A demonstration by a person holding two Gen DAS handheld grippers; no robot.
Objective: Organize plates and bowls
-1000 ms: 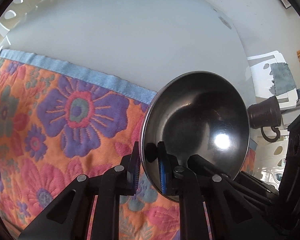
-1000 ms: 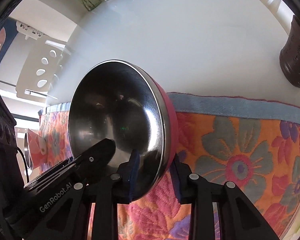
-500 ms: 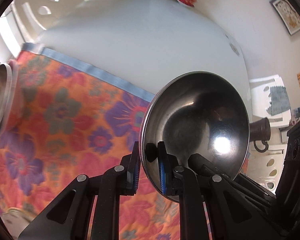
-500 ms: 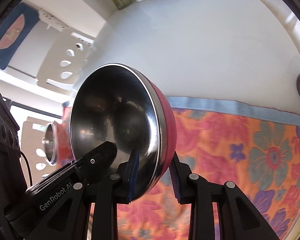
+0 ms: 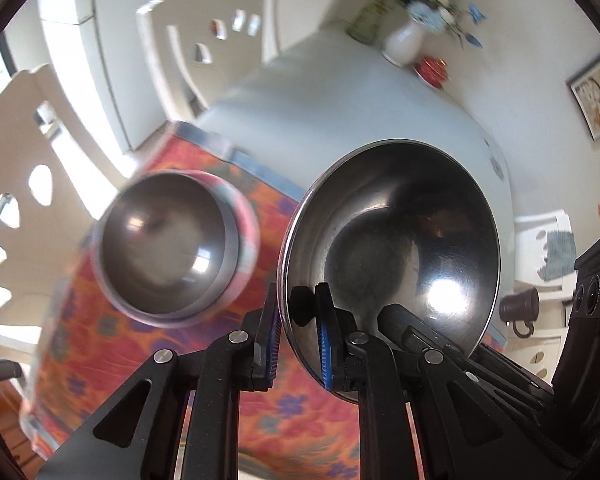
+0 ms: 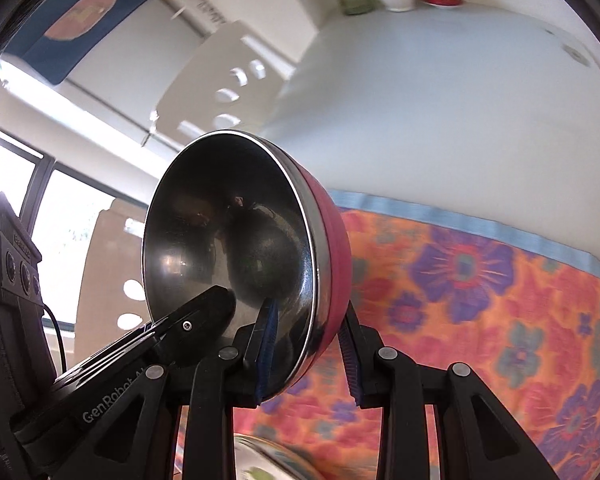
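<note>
One steel bowl (image 5: 392,240), round, polished inside, is held up on edge over the floral cloth (image 5: 300,408). My left gripper (image 5: 298,344) pinches its thin rim (image 5: 286,280), blue ribbed pads on both sides, jaws nearly closed. My right gripper (image 6: 308,344) clamps the opposite wall, one pad inside, one on the red outer shell (image 6: 332,248). Both grippers angle steeply down, facing each other. Below left on the cloth I see a stack of bowls (image 5: 168,240), steel inside, pinkish outside, blurred. The white table (image 5: 340,112) lies beyond, with a dark mug (image 5: 518,308) at the right.
</note>
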